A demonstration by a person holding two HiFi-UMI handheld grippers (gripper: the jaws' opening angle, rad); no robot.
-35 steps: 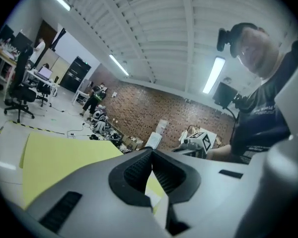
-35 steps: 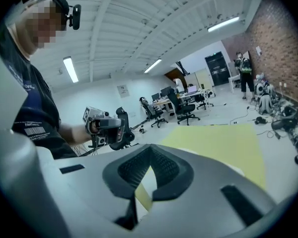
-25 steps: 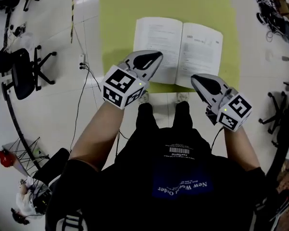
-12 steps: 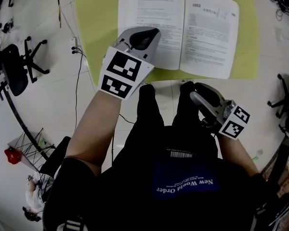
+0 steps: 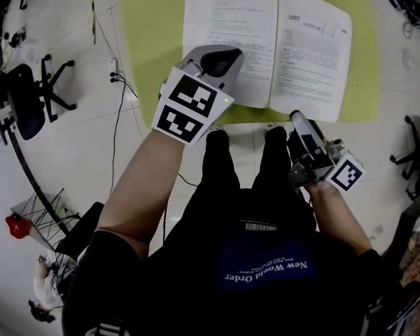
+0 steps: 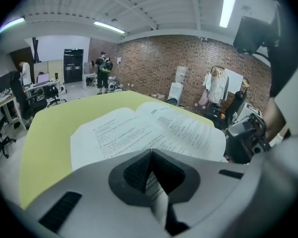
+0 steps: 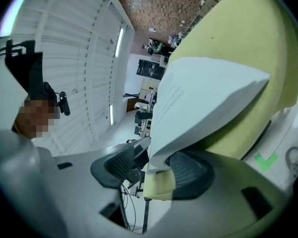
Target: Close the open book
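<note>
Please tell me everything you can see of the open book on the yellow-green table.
The book has white paper pages with small black print. It lies open, pages up, near the front edge of the yellow-green table. The left gripper is shut on a left page at its lower edge. The right gripper, jaws just opened, stands around the lower right corner and the table edge.

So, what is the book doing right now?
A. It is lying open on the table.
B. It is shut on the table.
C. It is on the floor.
A: the book lies open with both pages facing up on the yellow-green table.
</note>
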